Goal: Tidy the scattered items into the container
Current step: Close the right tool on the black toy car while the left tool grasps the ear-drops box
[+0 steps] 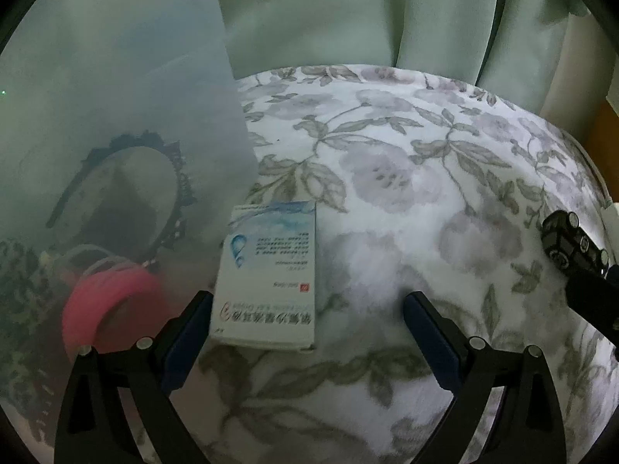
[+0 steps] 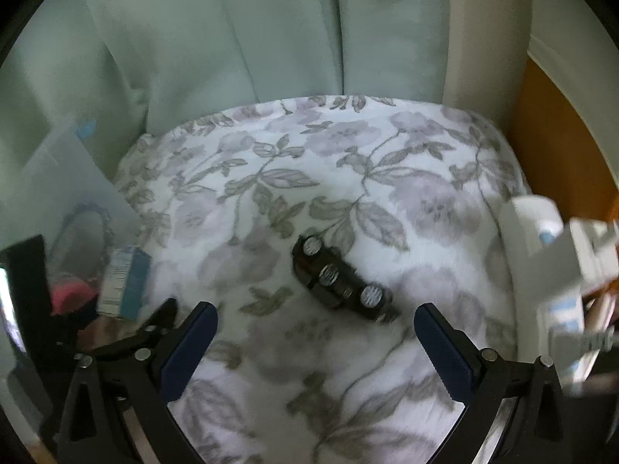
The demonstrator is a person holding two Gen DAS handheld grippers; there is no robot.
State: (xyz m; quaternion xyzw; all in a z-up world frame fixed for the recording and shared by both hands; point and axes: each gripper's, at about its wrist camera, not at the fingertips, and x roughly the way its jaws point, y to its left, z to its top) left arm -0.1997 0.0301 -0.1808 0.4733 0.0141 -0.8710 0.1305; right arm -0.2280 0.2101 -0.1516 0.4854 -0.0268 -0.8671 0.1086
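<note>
A white and blue medicine box (image 1: 271, 274) lies flat on the floral cloth, just ahead of my open left gripper (image 1: 307, 303), close to its left finger. Left of it stands a translucent plastic container (image 1: 127, 123); a black headband (image 1: 170, 178) and a pink ring-shaped item (image 1: 108, 305) show through its wall. A black toy car (image 2: 340, 282) lies on its side with wheels up, just ahead of my open right gripper (image 2: 315, 315). In the left wrist view the toy car (image 1: 572, 243) sits at the far right. The medicine box (image 2: 123, 282) and container (image 2: 58, 178) appear at left in the right wrist view.
The floral cloth (image 1: 387, 162) covers a rounded surface, with pale green curtains (image 1: 348, 11) behind it. White objects with blue marks (image 2: 549, 263) crowd the right edge in the right wrist view. An orange-brown panel (image 2: 557, 147) stands at the far right.
</note>
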